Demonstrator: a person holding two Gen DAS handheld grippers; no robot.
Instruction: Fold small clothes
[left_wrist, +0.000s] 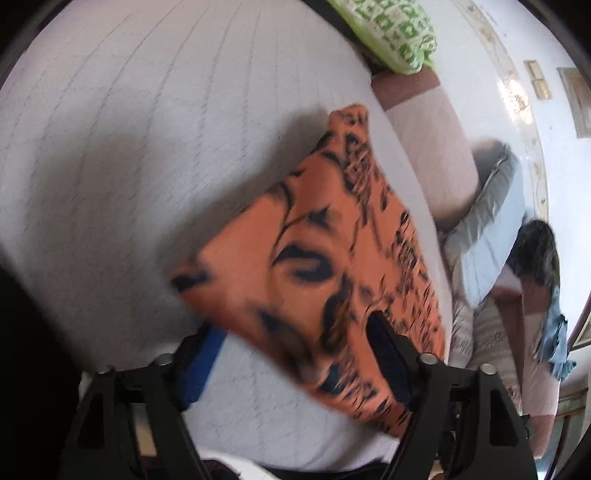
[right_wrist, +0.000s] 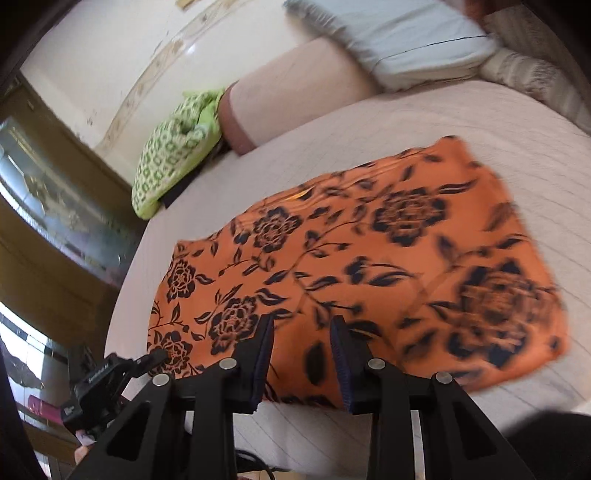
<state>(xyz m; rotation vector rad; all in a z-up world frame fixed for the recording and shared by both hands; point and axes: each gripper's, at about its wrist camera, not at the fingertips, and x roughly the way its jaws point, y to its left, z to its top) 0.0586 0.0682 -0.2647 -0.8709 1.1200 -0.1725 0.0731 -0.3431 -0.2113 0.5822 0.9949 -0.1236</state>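
Observation:
An orange cloth with a black flower print (right_wrist: 354, 266) lies flat and folded on the white quilted bed (right_wrist: 461, 118). My right gripper (right_wrist: 303, 354) hovers over the cloth's near edge. Its jaws stand a little apart and only the flat cloth shows in the gap. In the left wrist view the same cloth (left_wrist: 317, 254) lies slanted, one corner reaching toward me. My left gripper (left_wrist: 295, 354) is wide open around that corner; the right finger (left_wrist: 388, 354) is over the cloth and the blue pad (left_wrist: 201, 365) is over bare bed (left_wrist: 147, 129).
A green and white patterned cloth (right_wrist: 173, 147) lies by the bed's far edge beside a pink bolster (right_wrist: 295, 85). A pale blue pillow (right_wrist: 406, 40) rests against the bolster. Dark and blue garments (left_wrist: 543, 258) hang at the right. Wooden furniture (right_wrist: 55, 229) stands to the left.

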